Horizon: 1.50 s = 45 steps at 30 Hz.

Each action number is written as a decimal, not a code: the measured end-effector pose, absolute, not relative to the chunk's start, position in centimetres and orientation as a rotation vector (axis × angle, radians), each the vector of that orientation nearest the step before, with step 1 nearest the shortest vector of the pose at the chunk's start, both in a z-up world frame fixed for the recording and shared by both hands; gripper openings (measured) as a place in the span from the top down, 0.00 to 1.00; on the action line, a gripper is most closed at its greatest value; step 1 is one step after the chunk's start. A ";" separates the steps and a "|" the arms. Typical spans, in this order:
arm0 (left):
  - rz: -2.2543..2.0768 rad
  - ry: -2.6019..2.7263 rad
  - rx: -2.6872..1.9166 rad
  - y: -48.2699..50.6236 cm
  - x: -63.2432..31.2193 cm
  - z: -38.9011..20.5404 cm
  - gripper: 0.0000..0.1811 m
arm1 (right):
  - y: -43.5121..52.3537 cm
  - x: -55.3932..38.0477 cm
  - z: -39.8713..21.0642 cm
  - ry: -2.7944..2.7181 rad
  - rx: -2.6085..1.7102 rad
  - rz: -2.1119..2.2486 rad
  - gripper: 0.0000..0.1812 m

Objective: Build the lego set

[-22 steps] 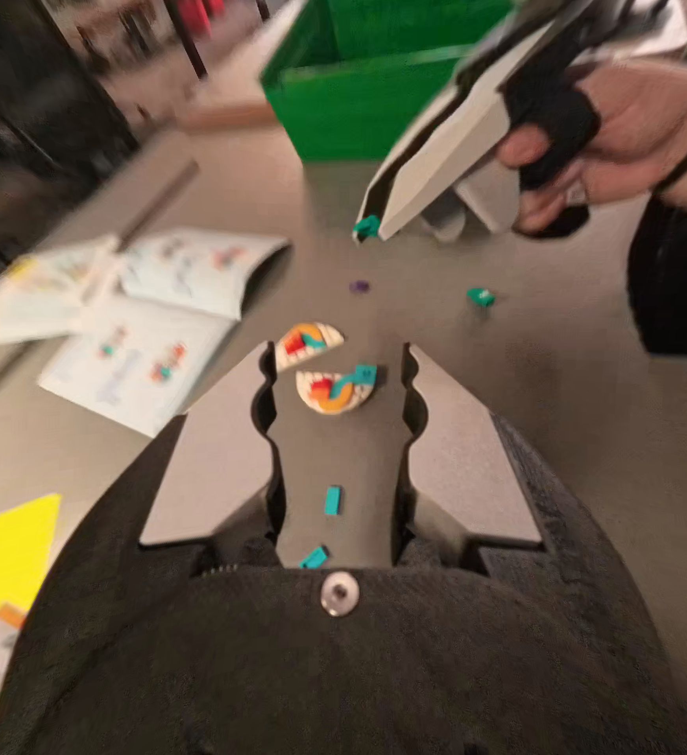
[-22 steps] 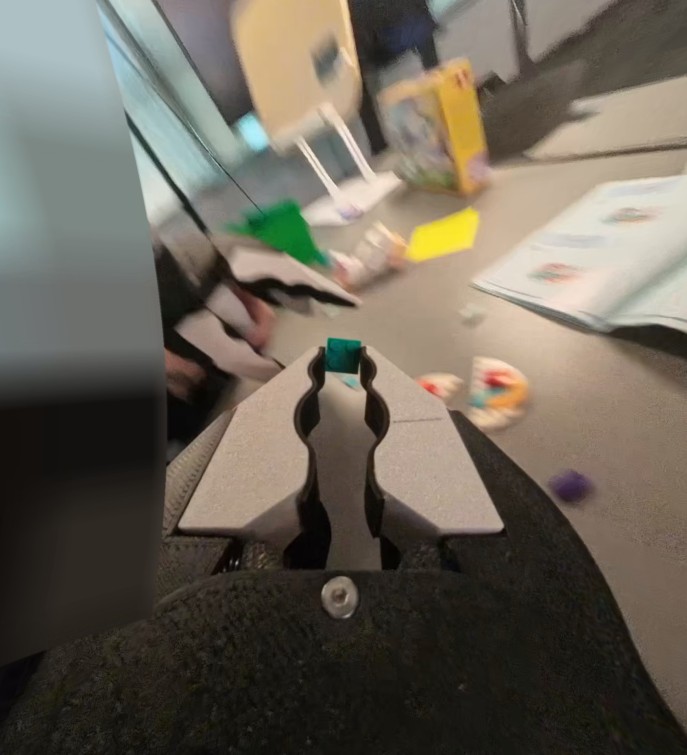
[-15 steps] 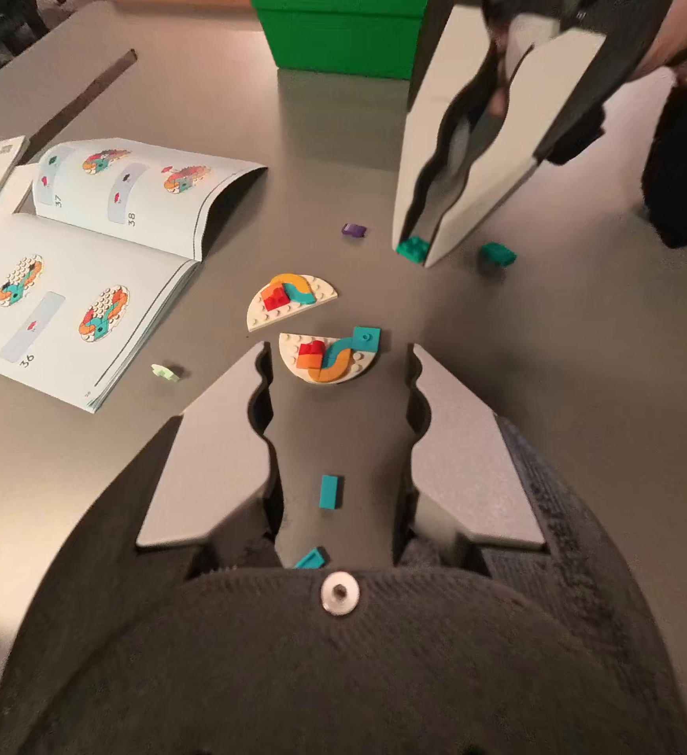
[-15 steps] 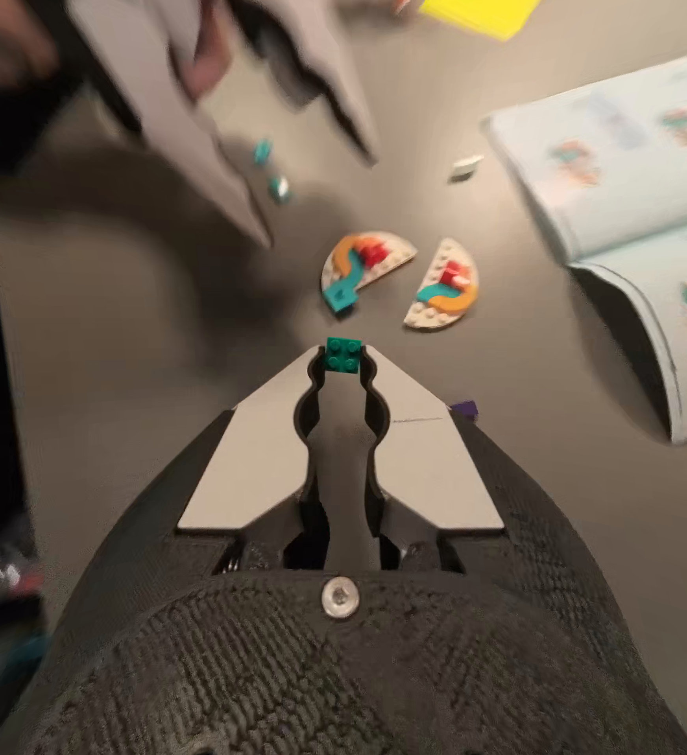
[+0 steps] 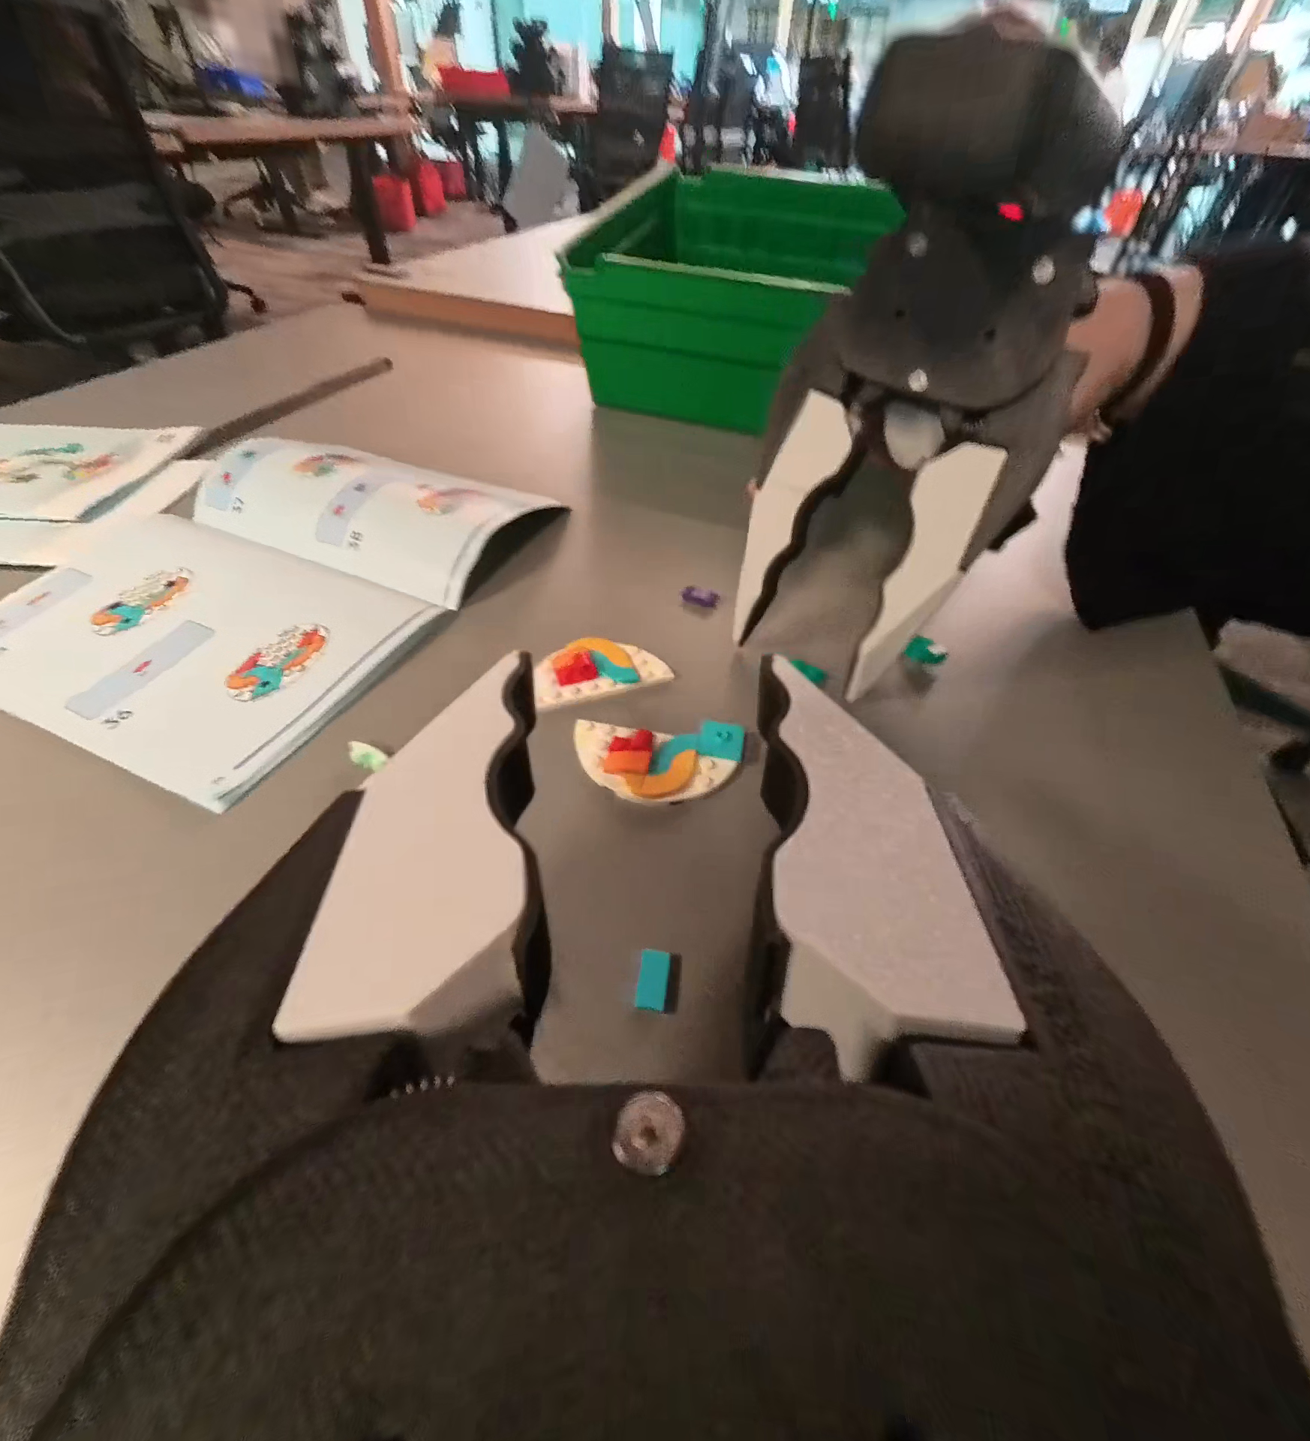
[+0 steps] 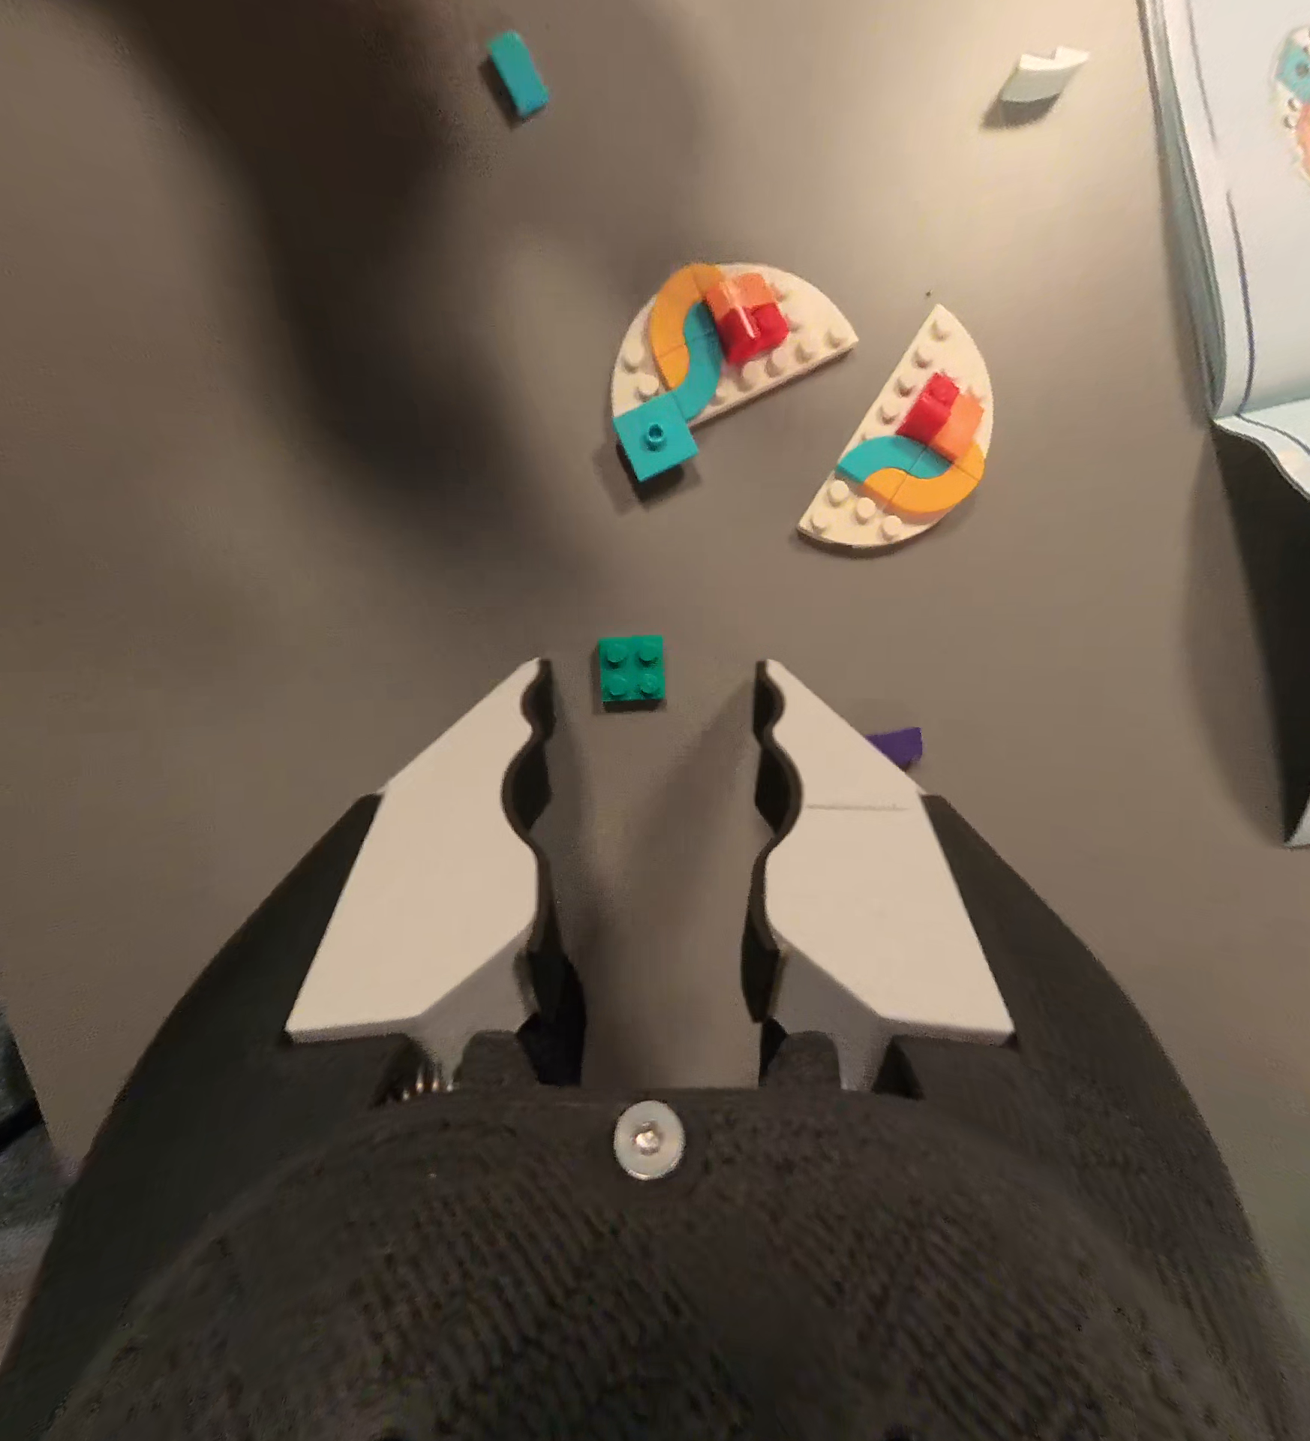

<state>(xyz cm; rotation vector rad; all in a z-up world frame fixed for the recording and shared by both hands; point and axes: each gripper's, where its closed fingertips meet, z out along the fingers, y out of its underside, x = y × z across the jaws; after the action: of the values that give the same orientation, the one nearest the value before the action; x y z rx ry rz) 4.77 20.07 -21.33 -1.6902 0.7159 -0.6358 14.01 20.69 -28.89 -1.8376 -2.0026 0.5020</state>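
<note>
Hovering over grey table, right gripper spread wide, gripping nothing; green 2x2 plate flat on table just beyond its tips, untouched; two half-round builds farther out from that plate; left gripper also wide, empty; teal tile between its fingers; manual leftward.

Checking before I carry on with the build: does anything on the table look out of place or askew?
One thing: on the half-round plate nearer the left claw, the teal square tile overhangs the straight edge. The other half plate has no such piece. The green 2x2 plate lies flat, free of the open right claw.
</note>
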 end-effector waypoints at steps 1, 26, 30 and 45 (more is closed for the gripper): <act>-0.627 0.677 -1.677 20.4 4.2 -20.9 0.68 | 21.0 14.1 -28.8 -1.965 -1.858 0.475 0.68; -0.544 0.338 -1.443 21.0 -0.7 -15.4 0.63 | 12.9 6.8 -19.6 -1.007 -1.444 0.318 0.65; -0.556 0.366 -1.452 21.0 0.2 -15.6 0.63 | 11.9 8.3 -19.5 -0.993 -1.449 0.277 0.67; -0.292 0.329 -1.404 21.5 -3.2 -14.2 0.66 | 17.6 7.8 -26.2 -0.992 -1.933 0.423 0.66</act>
<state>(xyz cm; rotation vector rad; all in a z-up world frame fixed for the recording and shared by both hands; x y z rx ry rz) -3.21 21.51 -14.20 -1.4036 0.3286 -0.2917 7.83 17.57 -26.23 -1.9334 -0.9920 0.4235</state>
